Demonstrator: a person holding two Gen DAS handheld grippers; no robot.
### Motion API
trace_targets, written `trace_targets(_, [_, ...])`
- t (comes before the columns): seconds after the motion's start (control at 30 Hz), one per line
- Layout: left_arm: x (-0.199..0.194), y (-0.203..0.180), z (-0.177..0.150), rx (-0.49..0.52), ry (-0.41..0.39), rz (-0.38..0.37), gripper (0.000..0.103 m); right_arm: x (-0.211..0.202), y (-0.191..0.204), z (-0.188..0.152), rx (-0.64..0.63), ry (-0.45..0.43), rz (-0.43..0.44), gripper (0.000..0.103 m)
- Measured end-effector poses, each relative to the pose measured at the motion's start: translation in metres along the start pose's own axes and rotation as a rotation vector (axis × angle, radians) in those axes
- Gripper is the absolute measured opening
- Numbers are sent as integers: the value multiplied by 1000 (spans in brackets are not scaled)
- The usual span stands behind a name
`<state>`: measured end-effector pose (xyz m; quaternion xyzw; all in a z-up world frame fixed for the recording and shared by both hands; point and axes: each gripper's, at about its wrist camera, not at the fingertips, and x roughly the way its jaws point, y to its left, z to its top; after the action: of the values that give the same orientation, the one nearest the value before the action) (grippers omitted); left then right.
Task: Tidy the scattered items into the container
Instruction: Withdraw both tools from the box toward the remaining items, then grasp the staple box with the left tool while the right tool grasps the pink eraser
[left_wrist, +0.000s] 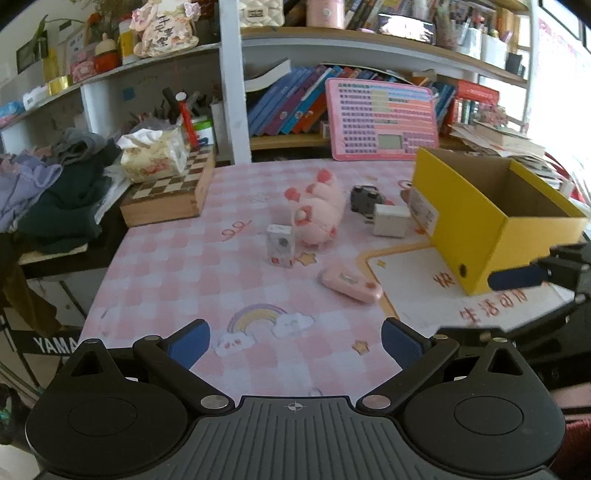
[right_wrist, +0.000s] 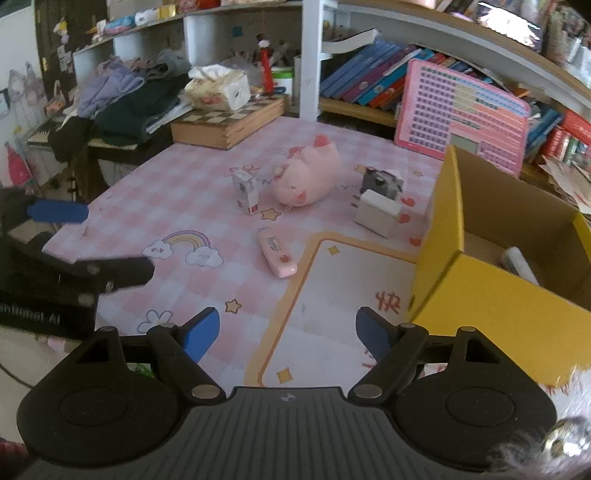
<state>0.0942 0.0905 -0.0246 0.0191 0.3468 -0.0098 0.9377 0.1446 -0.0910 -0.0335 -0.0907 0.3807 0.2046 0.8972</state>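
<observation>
A: Five things lie out on the counter (left_wrist: 177, 280). Going from left to right, there is a small white carton (left_wrist: 280, 246) standing up, then a pink pig plush (left_wrist: 319, 210) just beside it, then a flat pink case (left_wrist: 351, 285) nearer to us. After that come a dark toy (left_wrist: 364, 197) and a white block (left_wrist: 390, 220), which touch each other.

B: And where is the box?

A: The yellow box (left_wrist: 476, 236) sits on the right, with its top open. In the right view I can see a white marker (right_wrist: 521, 264) lying inside it.

B: What are the grippers doing?

A: The left gripper (left_wrist: 295, 341) has its jaws spread wide, with nothing between them. The right gripper (right_wrist: 288, 334) is spread wide too, and it is empty. Both hang over the near edge of the counter.

B: So what step is this?

A: I think it is reaching for the next thing to pick up. Most of the job is not done yet.

B: What comes next?

A: The flat pink case is the nearest. A gripper should go down over it, fit the narrow sides between its jaws, squeeze, lift, and carry it right to the box.
</observation>
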Motion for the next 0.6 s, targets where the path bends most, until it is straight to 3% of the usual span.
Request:
trace_targets(0.27, [39,8,28,-2,-11,-6,101,40,4,20,-88,47,54,76])
trace_targets(0.6, [110,16,56,-17,8,-8,100,95,0,40,-110,93,45,65])
